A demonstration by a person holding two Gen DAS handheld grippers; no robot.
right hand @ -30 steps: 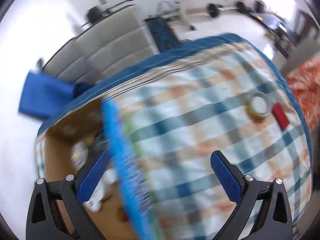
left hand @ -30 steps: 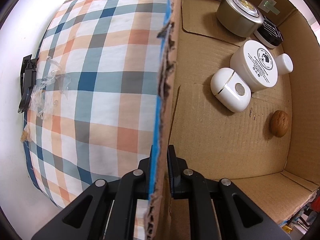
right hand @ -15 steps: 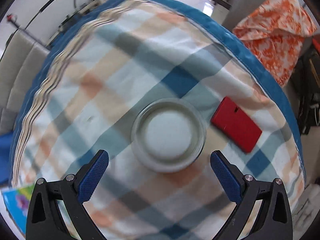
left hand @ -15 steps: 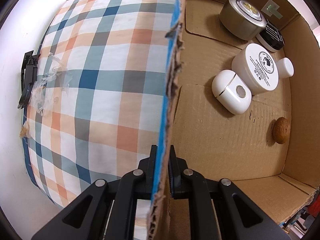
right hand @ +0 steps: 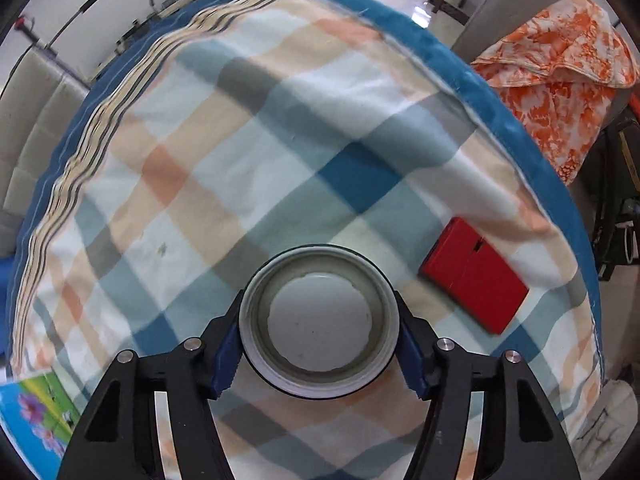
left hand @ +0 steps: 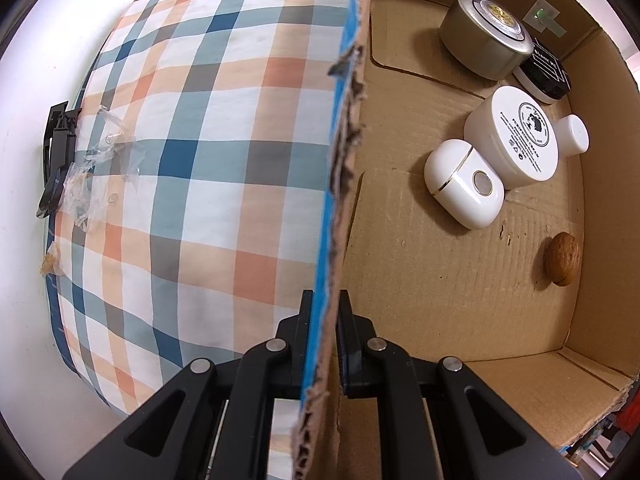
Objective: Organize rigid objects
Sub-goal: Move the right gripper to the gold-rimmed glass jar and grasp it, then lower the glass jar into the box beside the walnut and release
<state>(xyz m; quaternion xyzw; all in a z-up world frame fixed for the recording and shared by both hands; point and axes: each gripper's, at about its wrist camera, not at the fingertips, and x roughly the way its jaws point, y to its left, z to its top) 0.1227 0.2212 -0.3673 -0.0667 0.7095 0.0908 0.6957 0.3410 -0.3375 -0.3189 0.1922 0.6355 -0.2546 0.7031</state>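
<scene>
Left gripper clenched on cardboard box wall. Right gripper: round jar between our jaws on plaid cloth, pads seemingly touching rim. Risk we see: shallow bite on smooth rim, jar slips on lift. Red case right of jaws, apart.

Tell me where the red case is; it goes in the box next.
In the right wrist view, the red case lies on the checked cloth, right of the round jar.

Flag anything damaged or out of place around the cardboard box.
The brown cardboard box has a ragged, torn top edge on the wall pinched by the left tool. Crumpled clear plastic wrapping lies loose on the checked cloth.
</scene>
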